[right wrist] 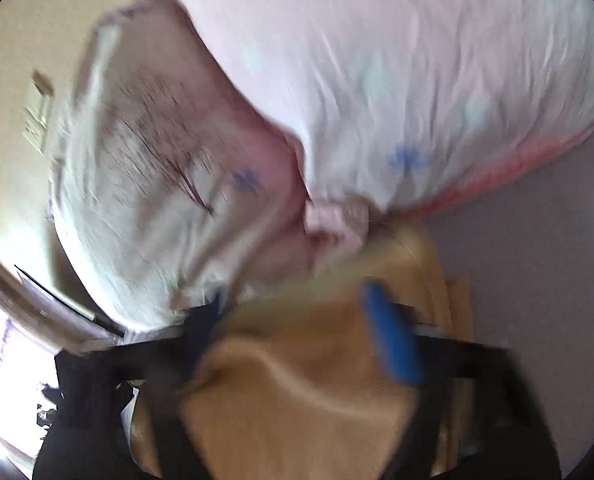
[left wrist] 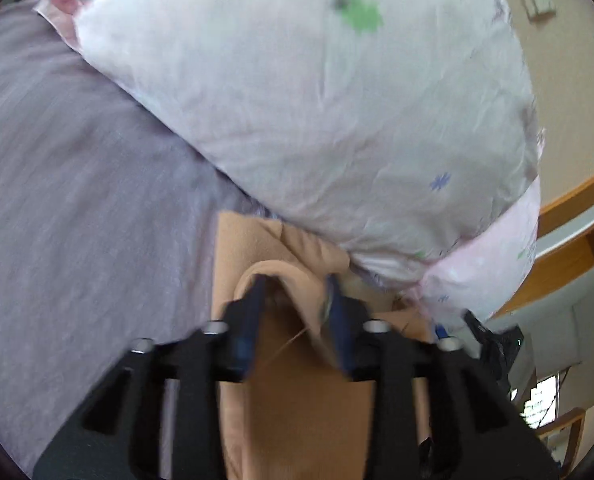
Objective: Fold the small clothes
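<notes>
— Two views, left wrist first. What lies ahead?
— Tan garment (left wrist: 297, 392) in the near centre, spread over a lilac bedsheet (left wrist: 77, 168) and running under the left gripper (left wrist: 297, 280).
— Grip there?
— Fingers part spread, a raised fold of the tan cloth standing between them. Left fingertip (left wrist: 257, 292) under the rolled edge, right one against the fold's other side. Looks like a grasp on that fold, not fully pinched.
— Anything beyond?
— White pillow (left wrist: 317, 100) with small green and blue flower prints, filling the far middle and right, its near edge overlapping the far end of the garment. Pale pink trim at its near right corner. Cream wall (left wrist: 569, 80) with a switch plate far right, wooden furniture below it.
— Now the right wrist.
— Heavily blurred. Same tan garment (right wrist: 297, 380) bunched across the near centre, covering much of the right gripper (right wrist: 297, 312). One blue finger pad (right wrist: 393, 340) showing on the right, over the cloth; the other side lost in dark smear.
— Clenched or released?
— Cannot tell through the blur.
— And farther off?
— Pillow (right wrist: 397, 80) far centre and right, a second crumpled white piece (right wrist: 145, 184) to its left, bedsheet (right wrist: 537, 260) at right, wall (right wrist: 17, 80) at far left.
</notes>
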Demonstrator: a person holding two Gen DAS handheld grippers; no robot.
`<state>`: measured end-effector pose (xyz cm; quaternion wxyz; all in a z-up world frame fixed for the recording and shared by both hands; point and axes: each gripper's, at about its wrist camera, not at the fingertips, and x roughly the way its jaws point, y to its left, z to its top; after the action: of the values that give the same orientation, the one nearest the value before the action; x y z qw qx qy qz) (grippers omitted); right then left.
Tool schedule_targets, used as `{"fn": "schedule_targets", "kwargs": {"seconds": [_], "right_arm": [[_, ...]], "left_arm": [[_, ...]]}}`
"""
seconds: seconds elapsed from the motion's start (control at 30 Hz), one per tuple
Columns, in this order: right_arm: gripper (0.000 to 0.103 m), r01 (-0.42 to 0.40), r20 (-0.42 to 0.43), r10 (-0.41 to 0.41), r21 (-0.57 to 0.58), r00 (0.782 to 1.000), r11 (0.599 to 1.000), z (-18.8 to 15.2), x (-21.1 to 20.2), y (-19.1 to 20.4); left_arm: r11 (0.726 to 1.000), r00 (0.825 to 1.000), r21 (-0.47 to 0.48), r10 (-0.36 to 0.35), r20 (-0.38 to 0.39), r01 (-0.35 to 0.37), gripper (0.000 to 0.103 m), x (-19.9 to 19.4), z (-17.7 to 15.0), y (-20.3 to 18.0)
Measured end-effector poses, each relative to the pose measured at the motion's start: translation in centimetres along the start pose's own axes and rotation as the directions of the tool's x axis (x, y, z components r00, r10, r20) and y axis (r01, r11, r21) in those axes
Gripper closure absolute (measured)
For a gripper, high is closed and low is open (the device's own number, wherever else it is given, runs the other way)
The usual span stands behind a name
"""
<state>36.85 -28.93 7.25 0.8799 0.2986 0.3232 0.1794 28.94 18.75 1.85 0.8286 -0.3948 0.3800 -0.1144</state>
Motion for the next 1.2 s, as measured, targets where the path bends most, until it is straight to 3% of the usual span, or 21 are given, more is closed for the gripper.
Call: {"fn": "schedule_targets", "kwargs": {"seconds": [0.03,0.1,0.23,0.33,0.43,0.53,0.6,0.63,0.73,0.8,0.87,0.9,0.93,0.97,1.0,1.07,1.13,1.2], "right_arm": [[0.001,-0.033,0.003,0.033,-0.016,0.999,0.999,-0.2,-0.5,0.3],[0.001,-0.046,-0.056,0.044,-0.029,0.997,0.999,-0.9,-0.9,0.4],[0.001,-0.063,-0.162,0.061,-0.005,0.985,0.998,-3.0,-0.8,-0.4],[0.003,-0.005,-0.170,0.002,-0.016,0.985,1.000,-4.2,-1.1,-0.1],[0.019,0.084,-0.122,-0.090,-0.054,0.988,0.995,-3.5,-1.3,1.6],[0.025,0.195,-0.075,-0.206,-0.128,0.976,0.972,-2.3,-1.2,2.4],[0.026,0.279,-0.055,-0.291,-0.163,0.955,0.946,-2.2,-0.9,2.3],[0.029,0.338,-0.052,-0.352,-0.178,0.934,0.924,-2.1,-0.3,2.1],[0.054,0.439,-0.078,-0.467,-0.236,0.881,0.867,-1.6,1.5,1.1],[0.064,0.475,-0.112,-0.521,-0.285,0.846,0.833,-1.8,3.1,0.9],[0.086,0.512,-0.133,-0.585,-0.356,0.800,0.782,-2.3,4.7,0.7],[0.088,0.519,-0.121,-0.589,-0.357,0.799,0.777,-2.2,4.7,0.6],[0.097,0.510,-0.102,-0.562,-0.311,0.821,0.802,-1.8,3.9,0.2],[0.100,0.526,-0.071,-0.560,-0.262,0.826,0.809,-1.3,3.0,-0.2],[0.100,0.546,-0.035,-0.565,-0.215,0.824,0.810,-0.9,1.9,-0.7],[0.100,0.503,-0.014,-0.509,-0.135,0.861,0.854,-0.6,-0.2,-1.5],[0.098,0.410,-0.033,-0.419,-0.147,0.907,0.900,-1.5,-1.6,-0.8],[0.086,0.341,-0.063,-0.360,-0.204,0.931,0.918,-2.6,-2.2,0.4]], "left_arm": [[1.000,1.000,0.003,0.008,0.022,-0.008,0.048,-1.0,0.0,0.1],[0.999,0.999,0.033,0.014,0.037,-0.015,0.048,-3.0,-0.4,-0.1],[0.996,0.999,0.081,0.035,0.001,-0.035,0.041,-4.8,-2.2,-0.3],[0.992,0.996,0.113,0.069,-0.055,-0.063,0.040,-4.1,-3.8,-0.1],[0.990,0.988,0.117,0.098,-0.115,-0.084,0.040,-3.3,-5.0,0.4],[0.985,0.983,0.136,0.121,-0.138,-0.102,0.040,-2.7,-5.9,0.5],[0.980,0.976,0.152,0.149,-0.158,-0.125,0.040,-2.2,-6.5,0.6],[0.977,0.975,0.165,0.161,-0.156,-0.135,0.038,-1.9,-6.8,0.5],[0.967,0.971,0.199,0.188,-0.147,-0.157,0.035,-1.6,-6.9,-0.1],[0.967,0.971,0.204,0.186,-0.148,-0.154,0.034,-1.5,-7.1,-0.2],[0.966,0.972,0.206,0.185,-0.144,-0.153,0.033,-1.4,-7.1,-0.2],[0.968,0.973,0.203,0.181,-0.144,-0.150,0.033,-1.6,-7.1,-0.1],[0.969,0.973,0.200,0.178,-0.145,-0.147,0.033,-1.5,-7.1,-0.1],[0.970,0.974,0.198,0.173,-0.146,-0.143,0.033,-1.5,-7.1,-0.1],[0.971,0.974,0.196,0.170,-0.147,-0.140,0.033,-1.6,-7.0,0.0],[0.972,0.974,0.193,0.164,-0.154,-0.133,0.033,-1.9,-7.0,0.0],[0.973,0.974,0.191,0.162,-0.162,-0.130,0.033,-2.1,-7.2,0.1],[0.972,0.973,0.197,0.163,-0.163,-0.130,0.033,-2.2,-7.3,0.1]]}}
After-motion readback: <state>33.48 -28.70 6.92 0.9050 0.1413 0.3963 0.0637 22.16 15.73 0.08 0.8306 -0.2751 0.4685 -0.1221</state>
